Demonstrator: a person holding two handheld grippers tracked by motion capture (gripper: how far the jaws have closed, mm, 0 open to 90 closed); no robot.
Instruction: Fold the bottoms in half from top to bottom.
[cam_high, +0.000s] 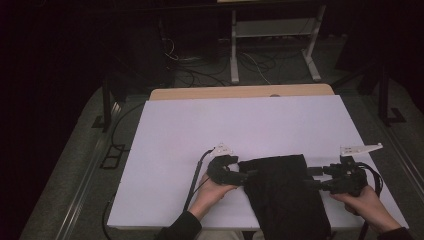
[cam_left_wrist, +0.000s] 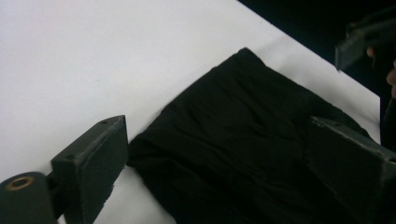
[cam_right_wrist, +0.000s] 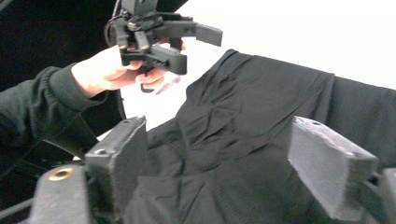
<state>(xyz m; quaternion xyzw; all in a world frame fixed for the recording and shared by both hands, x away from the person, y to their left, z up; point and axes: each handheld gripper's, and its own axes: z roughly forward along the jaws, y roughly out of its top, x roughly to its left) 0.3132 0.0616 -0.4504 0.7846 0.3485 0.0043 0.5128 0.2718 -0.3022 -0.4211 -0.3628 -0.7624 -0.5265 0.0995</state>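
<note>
A black cloth lies folded at the table's near edge, its lower part hanging over the front. My left gripper is at the cloth's left edge, held by a hand with a dark sleeve. In the left gripper view it stands open, jaws wide apart with the cloth between and beyond them. My right gripper is at the cloth's right edge. It is open too, over the wrinkled cloth, with nothing pinched. The right gripper view also catches the left gripper, open.
A white sheet covers the table, with a wooden strip bare at the far edge. Cables trail from both grippers. Beyond the table are a dark floor, loose wires and a white metal stand.
</note>
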